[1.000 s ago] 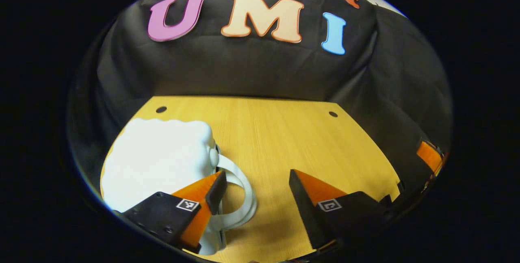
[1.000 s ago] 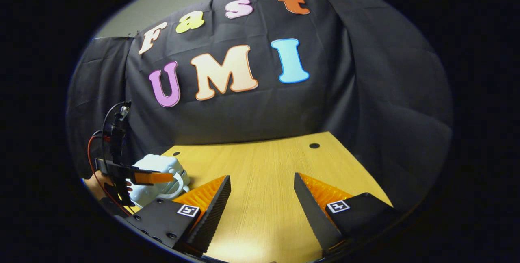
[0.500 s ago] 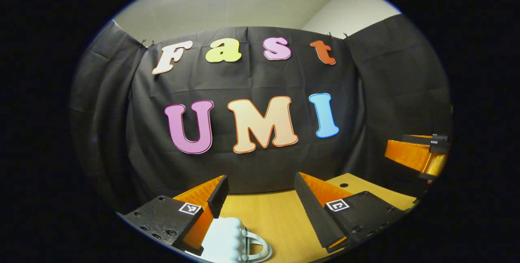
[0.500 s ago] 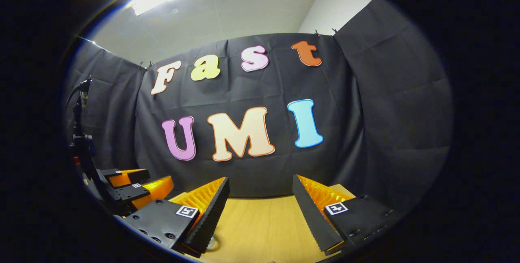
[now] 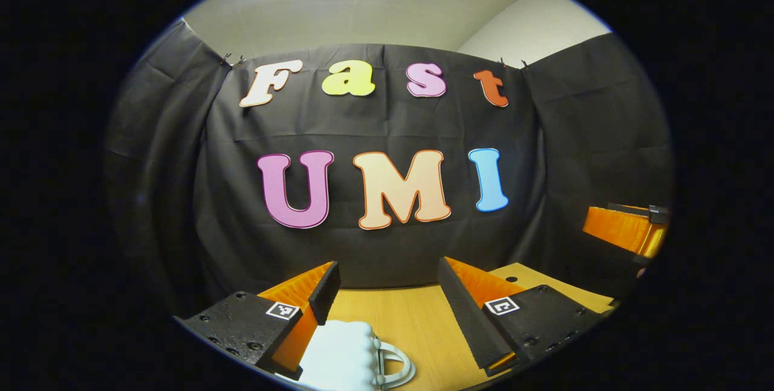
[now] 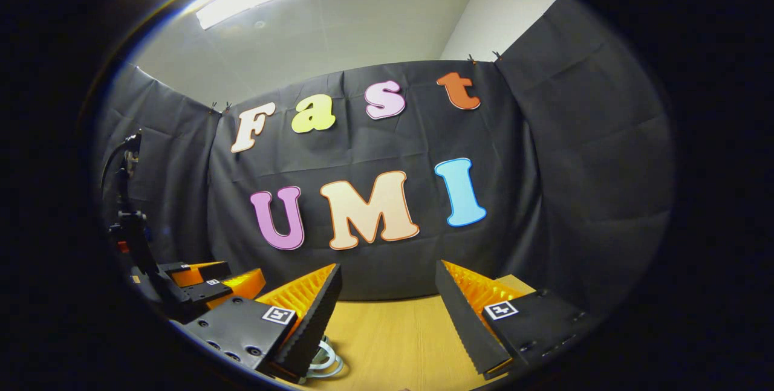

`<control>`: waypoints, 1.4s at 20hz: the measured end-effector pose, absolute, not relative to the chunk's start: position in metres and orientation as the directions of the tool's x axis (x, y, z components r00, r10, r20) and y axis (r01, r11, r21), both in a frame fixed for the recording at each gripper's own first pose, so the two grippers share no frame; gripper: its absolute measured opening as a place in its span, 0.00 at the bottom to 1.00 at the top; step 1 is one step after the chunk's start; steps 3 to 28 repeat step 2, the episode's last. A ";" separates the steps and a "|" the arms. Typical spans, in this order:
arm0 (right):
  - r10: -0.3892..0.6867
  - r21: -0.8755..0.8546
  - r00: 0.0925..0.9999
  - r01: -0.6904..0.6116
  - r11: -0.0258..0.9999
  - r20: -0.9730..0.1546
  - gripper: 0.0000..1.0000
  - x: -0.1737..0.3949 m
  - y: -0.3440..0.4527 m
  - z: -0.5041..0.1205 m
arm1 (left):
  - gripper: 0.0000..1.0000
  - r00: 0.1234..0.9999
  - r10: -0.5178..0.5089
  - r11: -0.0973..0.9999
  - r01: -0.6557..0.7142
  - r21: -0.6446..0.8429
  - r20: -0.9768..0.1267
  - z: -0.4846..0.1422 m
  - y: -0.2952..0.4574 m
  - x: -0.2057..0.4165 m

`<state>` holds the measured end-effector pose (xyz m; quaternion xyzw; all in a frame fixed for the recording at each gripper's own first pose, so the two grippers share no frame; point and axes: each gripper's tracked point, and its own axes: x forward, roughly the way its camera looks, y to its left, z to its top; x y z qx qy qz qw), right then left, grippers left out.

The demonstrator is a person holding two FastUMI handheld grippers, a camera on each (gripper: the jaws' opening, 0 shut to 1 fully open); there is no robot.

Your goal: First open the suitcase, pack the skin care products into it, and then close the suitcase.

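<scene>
Currently raised level over the wooden table (image 5: 417, 318), both grippers: left gripper (image 5: 387, 294) and right gripper (image 6: 387, 294) spread apart, empty. White suitcase (image 5: 338, 358) below left fingers, lid apparently down. Packed or unpacked: cannot tell. Skin care products unseen.

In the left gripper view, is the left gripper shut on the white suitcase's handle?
No: the left gripper stands open above the table, and the white suitcase lies below it, ungripped.

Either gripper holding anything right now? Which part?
Nothing held. Left gripper and right gripper are both open; the white suitcase sits below the left one, untouched.
</scene>
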<state>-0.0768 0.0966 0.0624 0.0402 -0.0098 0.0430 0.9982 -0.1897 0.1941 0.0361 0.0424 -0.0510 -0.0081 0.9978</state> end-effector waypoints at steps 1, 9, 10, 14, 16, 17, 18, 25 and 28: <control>0.085 0.071 0.996 -0.087 0.994 0.030 0.97 -0.079 0.098 0.064 | 0.95 0.994 -0.019 0.997 0.010 0.083 0.105 0.038 0.197 -0.191; 0.088 0.062 0.995 -0.090 0.994 0.036 0.96 -0.080 0.100 0.066 | 0.95 0.994 -0.019 0.996 0.011 0.084 0.106 0.039 0.199 -0.192; 0.088 0.062 0.995 -0.090 0.994 0.036 0.96 -0.080 0.100 0.066 | 0.95 0.994 -0.019 0.996 0.011 0.084 0.106 0.039 0.199 -0.192; 0.088 0.062 0.995 -0.090 0.994 0.036 0.96 -0.080 0.100 0.066 | 0.95 0.994 -0.019 0.996 0.011 0.084 0.106 0.039 0.199 -0.192; 0.088 0.062 0.995 -0.090 0.994 0.036 0.96 -0.080 0.100 0.066 | 0.95 0.994 -0.019 0.996 0.011 0.084 0.106 0.039 0.199 -0.192; 0.088 0.062 0.995 -0.090 0.994 0.036 0.96 -0.080 0.100 0.066 | 0.95 0.994 -0.019 0.996 0.011 0.084 0.106 0.039 0.199 -0.192; 0.088 0.062 0.995 -0.090 0.994 0.036 0.96 -0.080 0.100 0.066 | 0.95 0.994 -0.019 0.996 0.011 0.084 0.106 0.039 0.199 -0.192; 0.088 0.062 0.995 -0.090 0.994 0.036 0.96 -0.080 0.100 0.066 | 0.95 0.994 -0.019 0.996 0.011 0.084 0.106 0.039 0.199 -0.192; 0.088 0.062 0.995 -0.090 0.994 0.036 0.96 -0.080 0.100 0.066 | 0.95 0.994 -0.019 0.996 0.011 0.084 0.106 0.039 0.199 -0.192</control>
